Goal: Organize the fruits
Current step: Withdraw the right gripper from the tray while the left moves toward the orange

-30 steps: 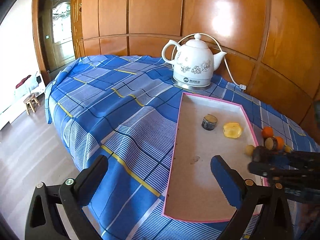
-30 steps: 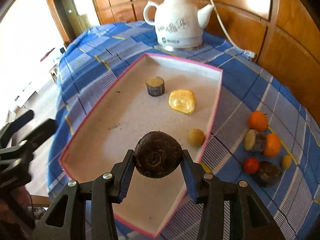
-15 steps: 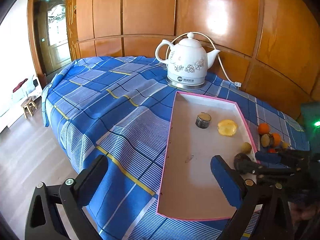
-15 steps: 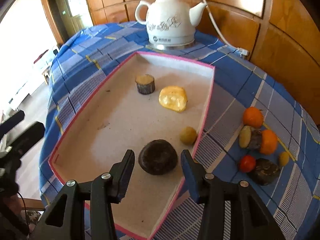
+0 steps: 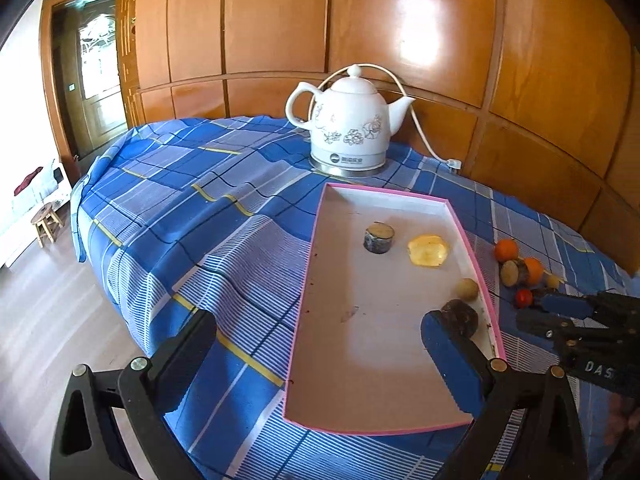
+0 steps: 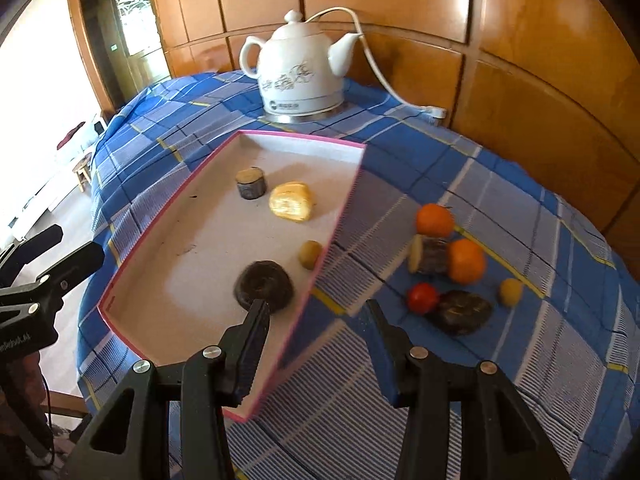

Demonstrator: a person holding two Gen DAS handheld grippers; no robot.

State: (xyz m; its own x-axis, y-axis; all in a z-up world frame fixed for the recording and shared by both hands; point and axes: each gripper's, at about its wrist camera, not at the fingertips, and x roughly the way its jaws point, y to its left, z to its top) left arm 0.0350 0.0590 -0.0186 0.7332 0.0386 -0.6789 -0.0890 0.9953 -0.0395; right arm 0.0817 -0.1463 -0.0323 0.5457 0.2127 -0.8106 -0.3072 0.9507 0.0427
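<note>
On the checked cloth of the worktop [image 5: 168, 216], seen from the left wrist, the pink-rimmed tray [image 5: 316, 240] holds a log slice [image 5: 378, 237], a yellow piece [image 5: 427, 250], a small yellow fruit [image 5: 467, 289] and a dark round fruit [image 5: 460, 314]. The left tool [image 5: 316, 344] hangs wide open, empty, over the tray's near end.

From the right wrist, the right tool [image 6: 316, 332] stands partly open with nothing gripped, above the tray's right rim. Right of the tray lie oranges [image 6: 435, 220], a tomato [image 6: 423, 298] and another dark fruit [image 6: 464, 311]. A kettle [image 6: 298, 76] stands behind.

Daylight enters from my doorway [image 5: 96, 76] at upper left; glare spots the wooden panels [image 5: 416, 36]. Fisheye bends edges; the right view shows motion blur.
</note>
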